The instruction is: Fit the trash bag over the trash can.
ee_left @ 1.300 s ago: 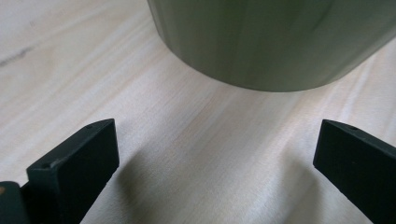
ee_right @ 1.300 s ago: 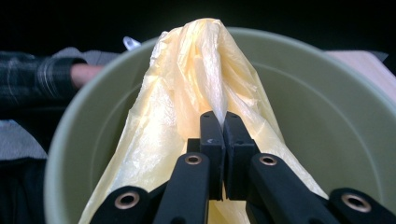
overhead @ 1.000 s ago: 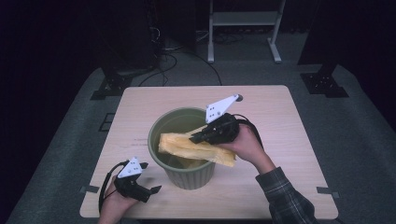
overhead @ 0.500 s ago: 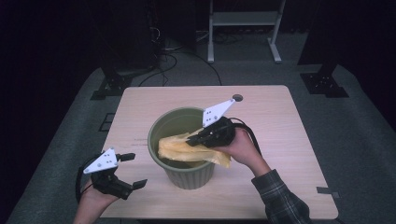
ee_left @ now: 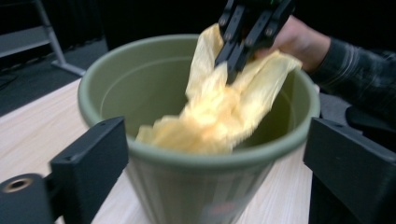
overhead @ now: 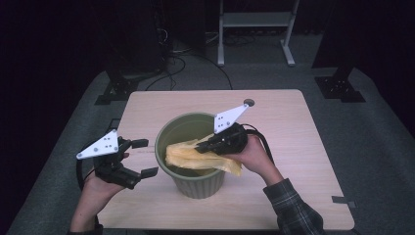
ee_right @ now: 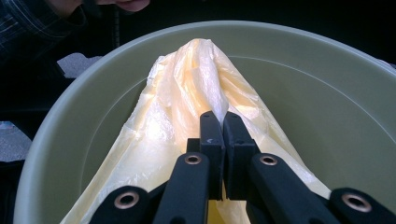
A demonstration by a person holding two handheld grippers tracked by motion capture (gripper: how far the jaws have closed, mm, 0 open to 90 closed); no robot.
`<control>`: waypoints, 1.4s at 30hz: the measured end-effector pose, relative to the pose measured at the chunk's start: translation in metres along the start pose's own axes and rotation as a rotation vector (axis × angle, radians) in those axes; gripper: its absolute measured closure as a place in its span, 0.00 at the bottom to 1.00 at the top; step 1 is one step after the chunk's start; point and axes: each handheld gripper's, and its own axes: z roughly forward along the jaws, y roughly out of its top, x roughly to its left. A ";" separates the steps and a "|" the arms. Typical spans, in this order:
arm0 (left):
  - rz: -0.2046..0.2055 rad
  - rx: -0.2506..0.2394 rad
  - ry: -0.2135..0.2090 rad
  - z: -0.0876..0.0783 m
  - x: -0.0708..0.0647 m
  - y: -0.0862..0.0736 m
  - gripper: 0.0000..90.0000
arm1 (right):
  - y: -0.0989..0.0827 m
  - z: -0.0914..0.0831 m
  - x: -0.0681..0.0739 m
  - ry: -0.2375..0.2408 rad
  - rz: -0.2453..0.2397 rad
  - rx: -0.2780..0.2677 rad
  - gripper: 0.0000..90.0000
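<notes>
The right claw (overhead: 203, 147) was clamped on the yellow plastic bag (overhead: 195, 157), draped over the green bin (overhead: 193, 178) rim. The left claw (overhead: 142, 157), beside the bin, gaped empty, its jaws having just narrowed slightly. A careless tug could probably tip the bin on the tabletop (overhead: 293, 147).

A light wooden table (overhead: 293, 127) with rounded corners carries the scene, its top pale and finely grained. It stands on a grey carpeted floor (overhead: 381, 147) that shows on every side of it. A green bin (overhead: 195, 183) stands directly on the tabletop, a little left of the middle and toward the near edge; its ribbed wall narrows downward to the wood. Near the far edge, right of centre, a small round dark hole (overhead: 249, 103) sits in the board. Close to the near right corner a short dark strip (overhead: 341, 199) lies flat on the surface.
</notes>
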 end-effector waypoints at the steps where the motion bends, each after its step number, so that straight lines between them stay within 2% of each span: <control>1: 0.002 -0.003 -0.006 0.003 0.001 0.003 0.12 | 0.000 0.000 0.000 0.000 -0.001 -0.001 0.98; 4: 0.021 0.027 -0.021 0.015 0.006 0.013 0.16 | 0.000 0.000 0.000 0.002 -0.001 -0.002 0.98; 7: 0.055 0.089 -0.014 0.029 0.010 0.022 0.25 | 0.000 0.000 -0.001 0.004 -0.004 -0.005 0.98; 10: 0.091 0.129 -0.027 0.042 0.013 0.027 0.32 | -0.001 0.000 -0.001 0.004 -0.004 -0.007 0.98; 13: 0.113 0.162 -0.089 0.054 0.020 0.030 0.38 | -0.001 -0.001 -0.001 0.009 -0.002 -0.012 0.98; 17: 0.118 0.201 -0.171 0.069 0.027 0.030 0.41 | -0.001 -0.001 -0.002 0.021 -0.004 -0.020 0.98; 19: 0.148 0.207 -0.211 0.075 0.029 0.030 0.45 | -0.001 -0.002 -0.002 0.023 -0.002 -0.025 0.98; 22: 0.185 0.217 -0.223 0.078 0.028 0.031 0.53 | -0.001 -0.002 -0.002 0.024 -0.001 -0.029 0.98; 23: 0.195 0.223 -0.231 0.079 0.027 0.031 0.61 | -0.001 -0.002 -0.003 0.028 0.002 -0.032 0.98; 24: 0.192 0.224 -0.233 0.079 0.026 0.031 0.66 | -0.002 -0.003 -0.003 0.033 0.006 -0.039 0.95; 26: 0.190 0.237 -0.212 0.078 0.024 0.032 0.73 | -0.002 -0.004 -0.004 0.040 0.020 -0.059 0.81; 29: 0.197 0.246 -0.197 0.077 0.022 0.032 0.80 | -0.003 -0.009 -0.003 0.015 0.021 -0.087 0.70; 34: 0.190 0.233 -0.185 0.076 0.022 0.031 0.85 | -0.006 -0.031 -0.001 -0.038 0.017 -0.111 0.60; 42: 0.188 0.236 -0.173 0.075 0.022 0.031 0.85 | -0.025 -0.082 0.001 -0.100 0.072 -0.141 0.50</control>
